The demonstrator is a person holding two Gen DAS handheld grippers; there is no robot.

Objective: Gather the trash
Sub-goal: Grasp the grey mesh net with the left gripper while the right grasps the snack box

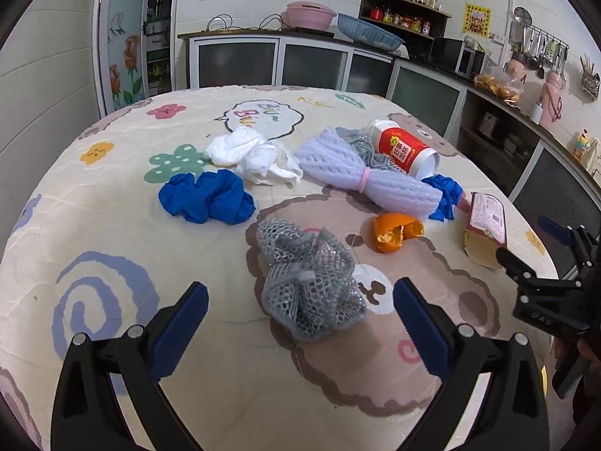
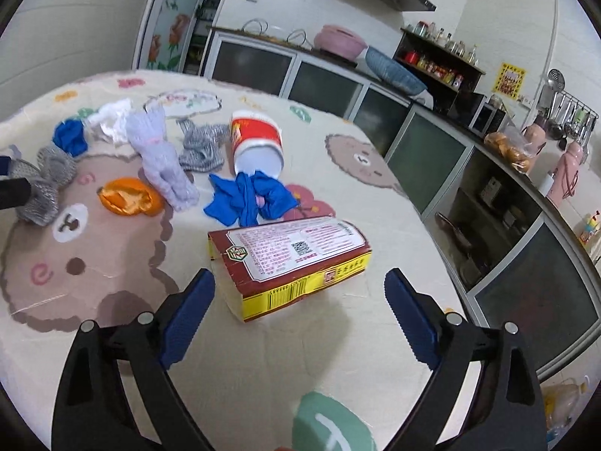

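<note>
The left gripper [image 1: 300, 300] is held with its jaws spread wide, nothing between them, just above a crumpled grey mesh scrubber [image 1: 311, 282] lying on the cartoon-bear tablecloth [image 1: 112, 263]. The right gripper [image 2: 298, 297] is likewise released, its blue pads flanking the near end of a red-and-yellow carton [image 2: 289, 259] without touching it. Beyond the scrubber, an orange peel [image 1: 396, 231], a white foam fruit net [image 1: 360, 173] tied with a pink band, a tipped red-and-white cup [image 1: 403, 146], crumpled white tissue [image 1: 255, 158] and 2 blue gloves [image 1: 206, 197] [image 1: 445, 195] are scattered. A second grey mesh piece [image 2: 203, 146] is seen beside the cup.
</note>
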